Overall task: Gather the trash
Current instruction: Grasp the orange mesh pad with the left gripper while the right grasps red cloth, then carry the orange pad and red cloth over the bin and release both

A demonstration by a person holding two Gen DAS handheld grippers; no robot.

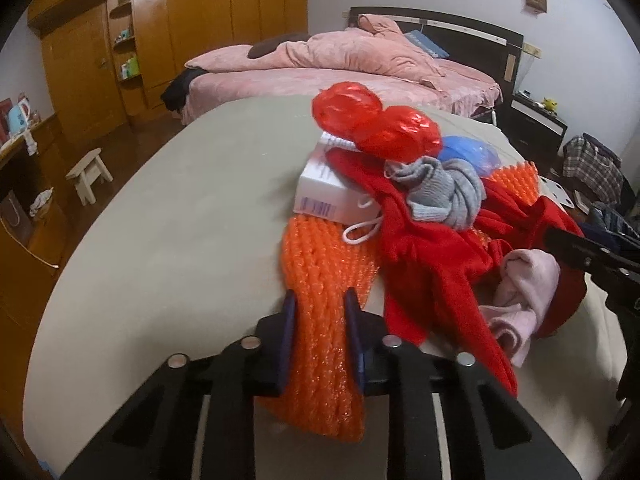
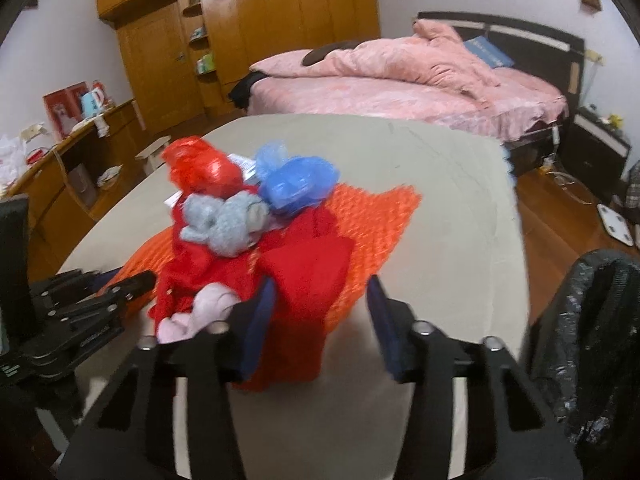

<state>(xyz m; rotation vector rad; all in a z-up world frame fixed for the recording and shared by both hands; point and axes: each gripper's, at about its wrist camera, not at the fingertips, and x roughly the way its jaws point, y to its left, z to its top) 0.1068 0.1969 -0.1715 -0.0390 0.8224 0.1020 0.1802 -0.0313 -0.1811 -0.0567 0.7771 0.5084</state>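
A heap lies on the beige table (image 1: pixel 180 240): an orange bubble-wrap sheet (image 1: pixel 320 264), a red cloth (image 1: pixel 424 256), a grey knit piece (image 1: pixel 448 192), a pink sock (image 1: pixel 524 292), a white box (image 1: pixel 332 188), a red plastic bag (image 1: pixel 360 116) and a blue one (image 1: pixel 468 156). My left gripper (image 1: pixel 321 310) is shut on the near end of the orange sheet. My right gripper (image 2: pixel 322 300) straddles the red cloth (image 2: pixel 312 264) and a corner of the orange sheet (image 2: pixel 380 216). Its jaws stand apart, and the right pad touches nothing.
A bin lined with a black bag (image 2: pixel 592 340) stands at the table's right edge. Beyond the table are a bed with pink bedding (image 1: pixel 320 64), a wooden wardrobe (image 1: pixel 192 20) and a small stool (image 1: pixel 88 172). A sideboard (image 2: pixel 60 160) runs along the left.
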